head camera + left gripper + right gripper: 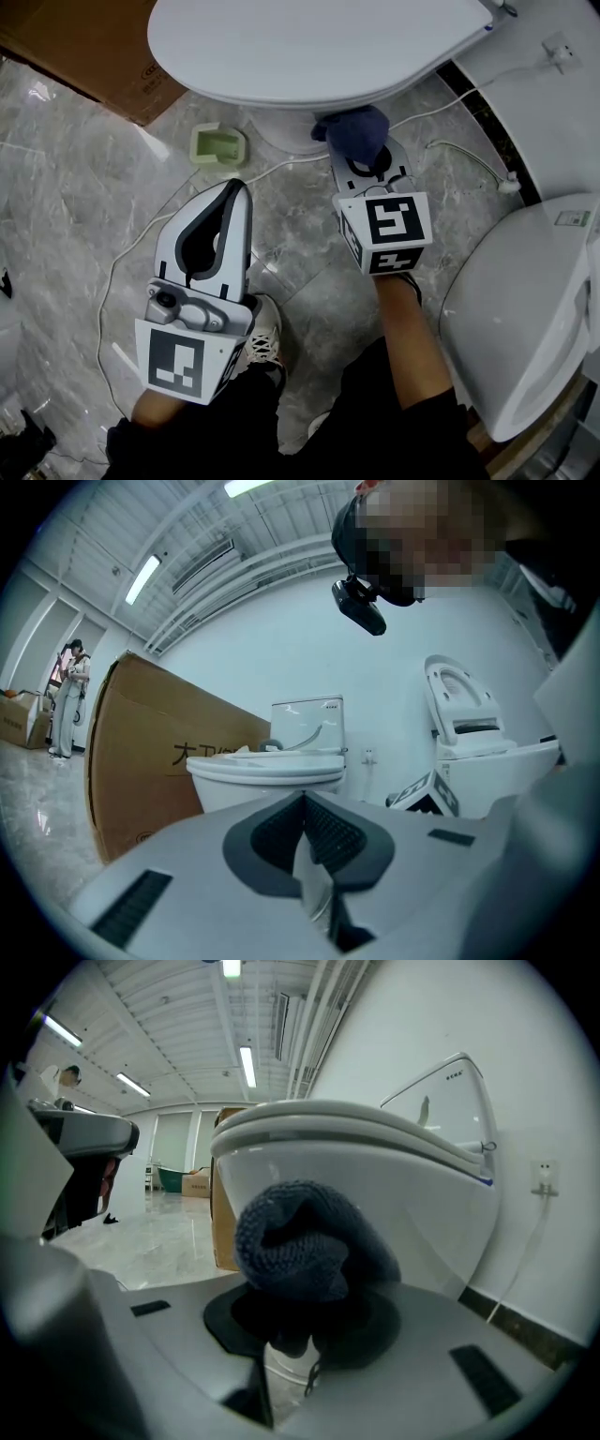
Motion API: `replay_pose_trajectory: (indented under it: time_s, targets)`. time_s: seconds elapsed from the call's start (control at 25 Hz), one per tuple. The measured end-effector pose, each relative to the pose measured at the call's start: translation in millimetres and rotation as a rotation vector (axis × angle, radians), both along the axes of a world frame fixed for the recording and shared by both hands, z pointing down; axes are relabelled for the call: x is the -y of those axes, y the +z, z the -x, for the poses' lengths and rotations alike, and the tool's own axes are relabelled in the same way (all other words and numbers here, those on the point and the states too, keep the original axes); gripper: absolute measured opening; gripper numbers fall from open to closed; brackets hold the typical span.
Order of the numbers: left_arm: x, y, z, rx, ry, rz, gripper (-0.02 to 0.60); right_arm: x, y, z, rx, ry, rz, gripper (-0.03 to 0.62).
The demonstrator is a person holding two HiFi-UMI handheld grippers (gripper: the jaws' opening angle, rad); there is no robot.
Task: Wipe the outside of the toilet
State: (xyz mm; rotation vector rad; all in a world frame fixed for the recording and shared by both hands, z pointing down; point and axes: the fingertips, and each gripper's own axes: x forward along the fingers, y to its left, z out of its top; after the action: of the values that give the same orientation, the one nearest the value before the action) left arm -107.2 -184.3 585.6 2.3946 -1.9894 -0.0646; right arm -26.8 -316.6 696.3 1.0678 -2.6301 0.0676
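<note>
Marble floor (56,169) surrounds the toilet (309,47), cut off above; right gripper (362,150) clamps cloth (352,127).

The white ceramic toilet (309,47) at twelve o'clock is smooth and glossy. The dark blue knitted cloth (354,131) against it is coarse and matt. The grey veined stone floor (66,206) is polished and reflective. The brown cardboard box (84,47) at eleven o'clock is dull. The left gripper (232,187) and the right gripper (367,157) are matt grey plastic with dark ribbed pads.

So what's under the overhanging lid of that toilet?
The white bowl, and a dark blue cloth clamped in the right tool, held up to it. From above, the lid hides most of the bowl and any contact.
</note>
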Motion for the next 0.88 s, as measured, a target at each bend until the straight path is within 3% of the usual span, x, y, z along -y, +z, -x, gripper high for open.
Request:
replay_pose_trajectory:
  time_s: [0.48,0.88]
  targets:
    - [25,19,15,-0.001,0.009,0.031,0.011,11,58,5,-0.036,0.000,0.054,0.094]
    - [35,31,31,-0.009,-0.002,0.048,0.011,17,119,9,-0.051,-0.003,0.157,0.095]
